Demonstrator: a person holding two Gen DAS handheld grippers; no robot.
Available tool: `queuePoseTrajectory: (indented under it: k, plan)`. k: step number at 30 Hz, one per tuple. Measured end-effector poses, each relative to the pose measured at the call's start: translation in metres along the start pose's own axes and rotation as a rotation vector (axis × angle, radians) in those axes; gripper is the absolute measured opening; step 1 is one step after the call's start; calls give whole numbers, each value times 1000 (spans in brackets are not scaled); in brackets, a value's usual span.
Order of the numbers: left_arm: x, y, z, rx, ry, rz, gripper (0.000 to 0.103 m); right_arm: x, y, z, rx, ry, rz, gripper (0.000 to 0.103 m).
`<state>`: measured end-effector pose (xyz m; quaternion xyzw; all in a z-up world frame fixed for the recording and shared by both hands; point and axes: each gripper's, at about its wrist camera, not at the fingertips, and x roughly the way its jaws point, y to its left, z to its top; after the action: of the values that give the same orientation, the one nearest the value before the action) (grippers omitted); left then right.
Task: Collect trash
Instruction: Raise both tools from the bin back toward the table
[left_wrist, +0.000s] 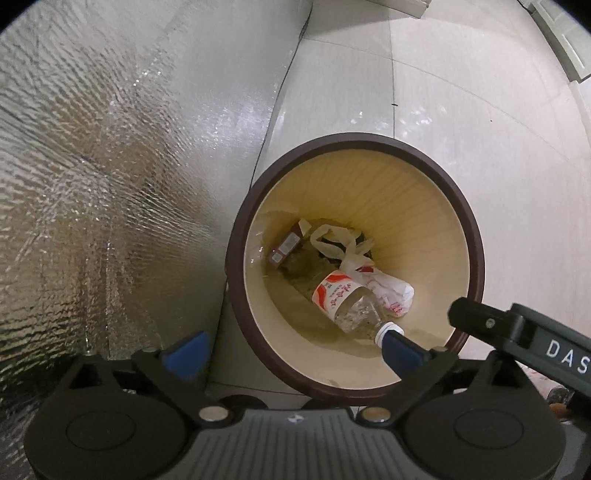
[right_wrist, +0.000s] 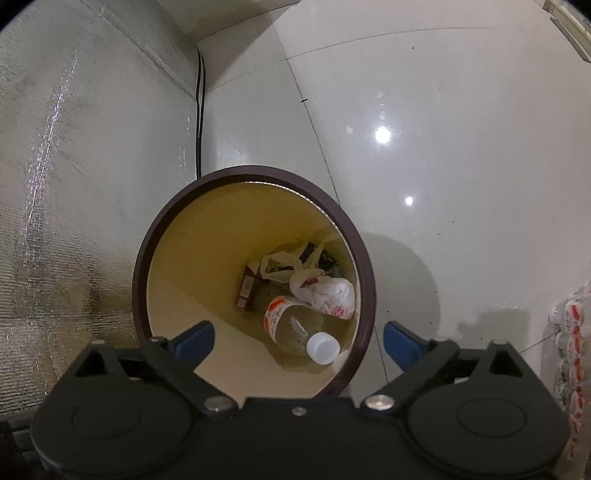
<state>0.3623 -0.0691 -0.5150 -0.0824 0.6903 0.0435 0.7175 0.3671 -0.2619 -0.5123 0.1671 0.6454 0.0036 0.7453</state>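
Observation:
A round bin with a dark brown rim (left_wrist: 476, 236) (right_wrist: 142, 258) and cream inside stands on the tiled floor. Inside lie a clear plastic bottle (left_wrist: 343, 295) (right_wrist: 288, 321) with a red-and-white label and white cap, a white plastic bag (left_wrist: 388, 288) (right_wrist: 328, 291) and a small brown box (left_wrist: 284, 247) (right_wrist: 245, 288). My left gripper (left_wrist: 291, 347) hangs open over the bin's near edge, nothing between its blue fingertips. My right gripper (right_wrist: 299, 338) is open above the bin too, its jaws wide and bare. The right gripper's black body (left_wrist: 517, 328) shows in the left wrist view.
A silver foil-covered surface (left_wrist: 92, 184) (right_wrist: 55, 184) rises to the left of the bin. A black cable (right_wrist: 199, 110) runs down beside it. A pack of red-and-white labelled bottles (right_wrist: 569, 350) stands at the right edge. Glossy pale tiles (right_wrist: 443, 147) lie beyond the bin.

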Motion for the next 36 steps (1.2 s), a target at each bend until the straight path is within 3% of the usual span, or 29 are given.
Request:
queuePoseTrajectory:
  k: [10,22,36]
  plan:
    - [-28,-4,-2,31,-66,58,103,-32,-12,-3,18,-38,-37,103]
    - [-94,-5,-25,50,-170,10,103,-102,-16,-25,-9,-139,-27,103]
    - [-192,-14,-86,125,-321,-63,103,-203,-20,-76,-58,-313,7,103]
